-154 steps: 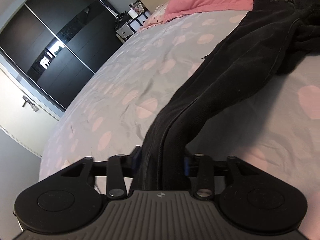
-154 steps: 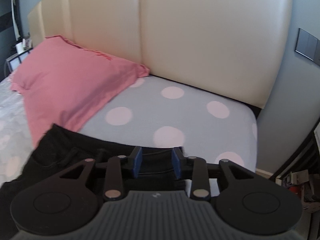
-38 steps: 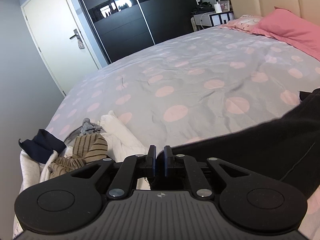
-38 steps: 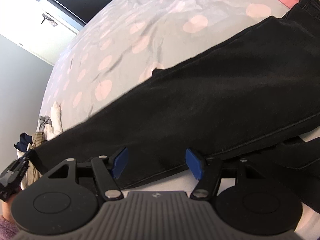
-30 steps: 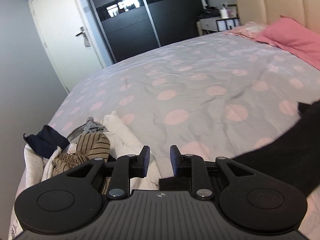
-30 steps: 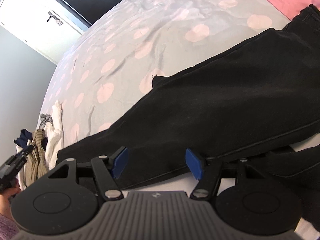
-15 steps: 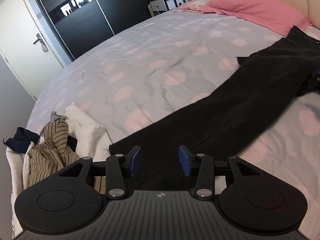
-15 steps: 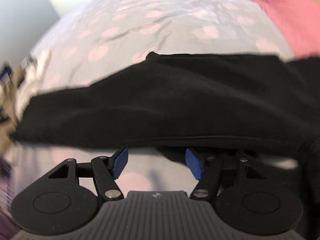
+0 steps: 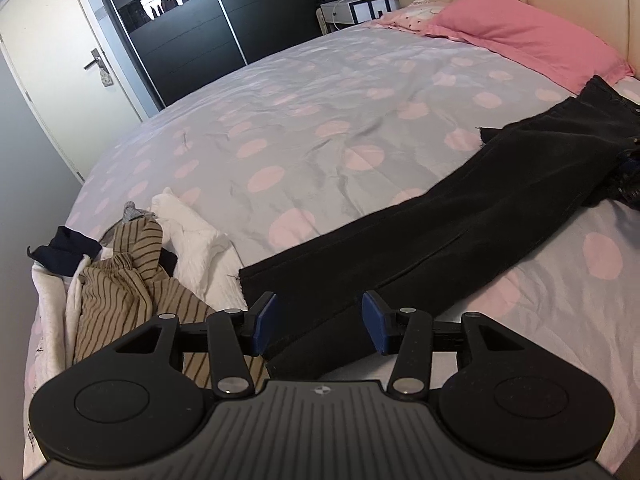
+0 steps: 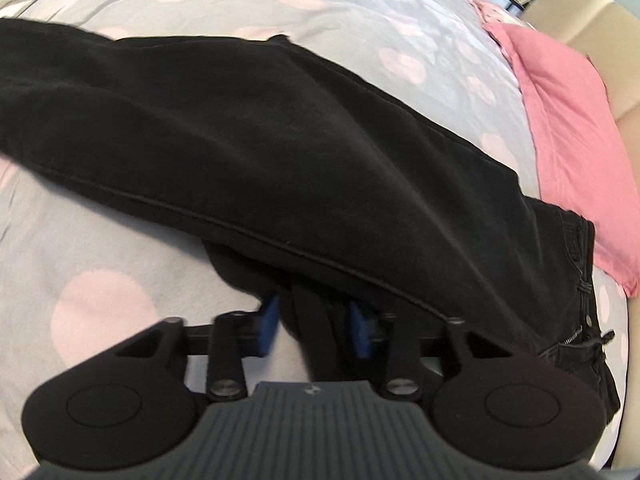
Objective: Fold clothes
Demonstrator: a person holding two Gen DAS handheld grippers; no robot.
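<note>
Blue-padded and spread wide, the left gripper (image 9: 319, 322) hovers just above the hem end of a pair of black trousers (image 9: 460, 220), holding nothing, while the right gripper (image 10: 313, 322) — its jaws set at a middling gap — straddles a bunched fold of the same dark cloth near the waistband without visibly pinching it. The trousers lie stretched across the polka-dot bedspread (image 9: 320, 120), one leg seemingly stacked on the other: long axis running from the hems near the foot edge of the bed up to the waist beside the pink pillow (image 9: 532, 36) at the headboard end. Judged from this, the lengthwise fold looks done; the crosswise folds remain — as does the heap of unfolded laundry (image 9: 132, 264) at the bed's foot corner.
</note>
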